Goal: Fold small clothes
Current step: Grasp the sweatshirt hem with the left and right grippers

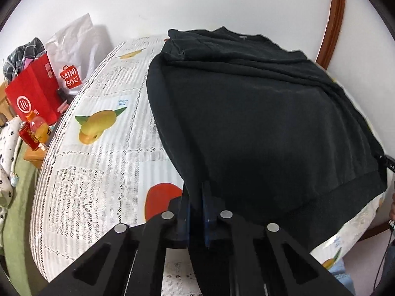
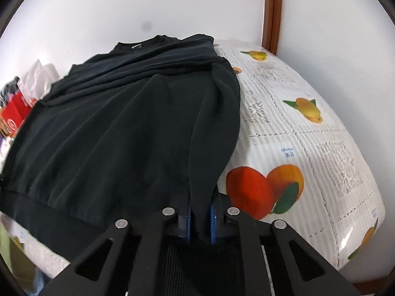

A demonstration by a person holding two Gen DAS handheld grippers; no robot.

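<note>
Black, soft knit sweatshirt (image 1: pixel 259 113) spread over most of a desk (image 1: pixel 103 153), neckline at the far end near the white wall (image 1: pixel 197 2), ribbed hem band at the near edge. Matte fabric, long shallow creases running lengthwise, sleeves folded across the chest in stacked ridges. Covered beneath by a white lace-patterned cloth, ribbed and glossy, printed with yellow mangoes and red-orange fruit.

Left gripper (image 1: pixel 196 212) low at the near left corner of the hem, pointed forward along the garment, jaws nearly together and pinching a gathered fold of the black fabric between 2 blue-lined pads. Right gripper (image 2: pixel 200 219) likewise low at the near right corner, jaws close together with a bunched pleat of the sweatshirt (image 2: pixel 118 133) clamped between blue pads (image 2: pixel 212 219), cloth fanning upward from the pinch in soft tented folds.

Left of the desk, a red paper bag (image 1: pixel 37 96) with a white round logo, a white plastic shopping bag (image 1: pixel 74 49) with a red tag, an orange drink bottle (image 1: pixel 39 129) and a spotted white cloth, all crowded and partly cut off by the fisheye rim. Brown wooden frame (image 1: pixel 333 24) curving up the wall at far right. Far sweatshirt edge blurred in both views; fingertip ends buried in fabric, hard to make out.
</note>
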